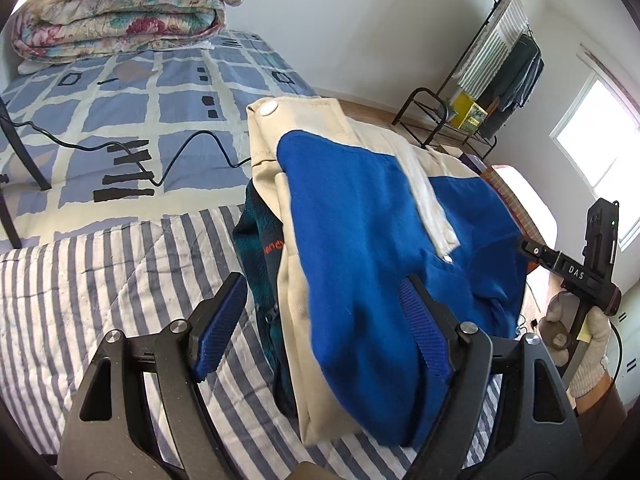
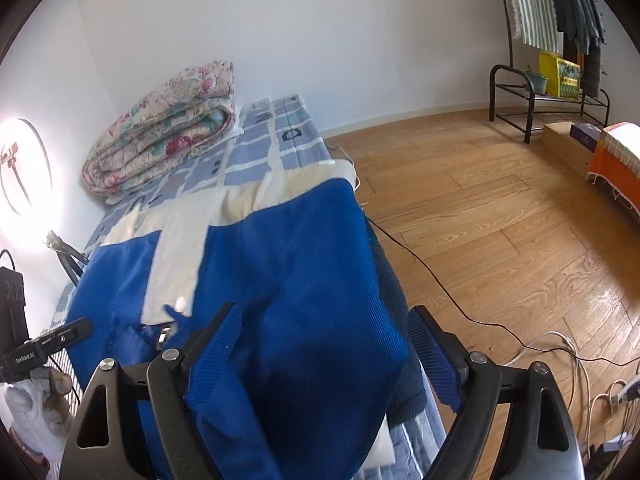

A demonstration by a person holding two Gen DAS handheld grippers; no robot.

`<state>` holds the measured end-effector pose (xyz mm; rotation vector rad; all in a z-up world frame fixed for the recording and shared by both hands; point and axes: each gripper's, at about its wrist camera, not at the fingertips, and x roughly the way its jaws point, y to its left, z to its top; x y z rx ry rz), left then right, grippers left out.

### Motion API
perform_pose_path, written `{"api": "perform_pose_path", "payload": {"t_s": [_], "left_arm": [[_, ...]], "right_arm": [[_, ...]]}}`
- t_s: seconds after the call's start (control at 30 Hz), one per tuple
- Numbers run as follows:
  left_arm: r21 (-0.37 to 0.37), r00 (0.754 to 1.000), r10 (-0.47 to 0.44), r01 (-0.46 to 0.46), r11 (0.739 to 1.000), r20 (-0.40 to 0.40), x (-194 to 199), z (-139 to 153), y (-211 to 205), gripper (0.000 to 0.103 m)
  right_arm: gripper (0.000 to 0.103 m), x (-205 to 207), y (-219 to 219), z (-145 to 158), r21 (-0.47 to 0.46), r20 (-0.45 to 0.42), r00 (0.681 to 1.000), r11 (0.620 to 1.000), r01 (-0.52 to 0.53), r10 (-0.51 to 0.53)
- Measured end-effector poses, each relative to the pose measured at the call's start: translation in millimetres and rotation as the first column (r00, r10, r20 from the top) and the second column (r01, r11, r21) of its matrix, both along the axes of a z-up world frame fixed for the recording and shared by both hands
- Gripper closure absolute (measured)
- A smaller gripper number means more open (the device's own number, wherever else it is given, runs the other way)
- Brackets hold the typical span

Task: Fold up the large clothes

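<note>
Two grippers flank one folded blue-and-cream garment [image 1: 360, 220] that lies on the bed [image 1: 120, 92], on top of a dark teal fleece [image 1: 256, 236] and a striped quilt [image 1: 80, 280]. Left of the garment, the left gripper [image 1: 324, 328] stands wide: its left pad hangs over the striped quilt, clear of the cloth, while its right finger [image 1: 424, 336] lies on the blue fabric. No cloth is pinched between its pads. The garment's near corner lies partly inside that gap, just beside the right pad. On the garment's right side, the right gripper [image 2: 332, 356] also gapes wide. Its left finger [image 2: 216, 352] rests against the blue cloth and its right pad hangs off the garment's edge, over the wooden floor [image 2: 500, 220]. The garment's blue corner fills the space between the pads without being clamped. Beyond the garment, a folded floral quilt [image 2: 168, 128] sits at the bed's far end.
</note>
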<state>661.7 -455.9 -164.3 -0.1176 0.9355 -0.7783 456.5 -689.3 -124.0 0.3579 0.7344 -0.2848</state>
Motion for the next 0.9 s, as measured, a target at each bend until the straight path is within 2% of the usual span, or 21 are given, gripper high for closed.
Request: {"api": "perform_pose_path", "payload": {"t_s": [0.37, 0.7, 0.9], "left_arm": [[-0.023, 0.998, -0.004, 0.006, 1.0, 0.065, -63.7, 57.0, 33.6, 0.022], [-0.054, 0.99, 0.01, -0.003, 0.999, 0.139, -155.9, 134.0, 80.0, 0.022], [-0.029, 0.976, 0.008, -0.002, 1.0, 0.217, -229.5, 174.8, 110.7, 0.022]], "right_arm": [[0.013, -56.4, 37.2, 52.5, -0.029, 0.062, 0.998, 1.0, -0.009, 0.011], [0.012, -131.1, 94.1, 114.5, -0.054, 0.11, 0.991, 0.996, -0.071, 0.076], [0.011, -190.4, 141.0, 142.1, -0.099, 0.119, 0.986, 0.989, -0.109, 0.12]]}}
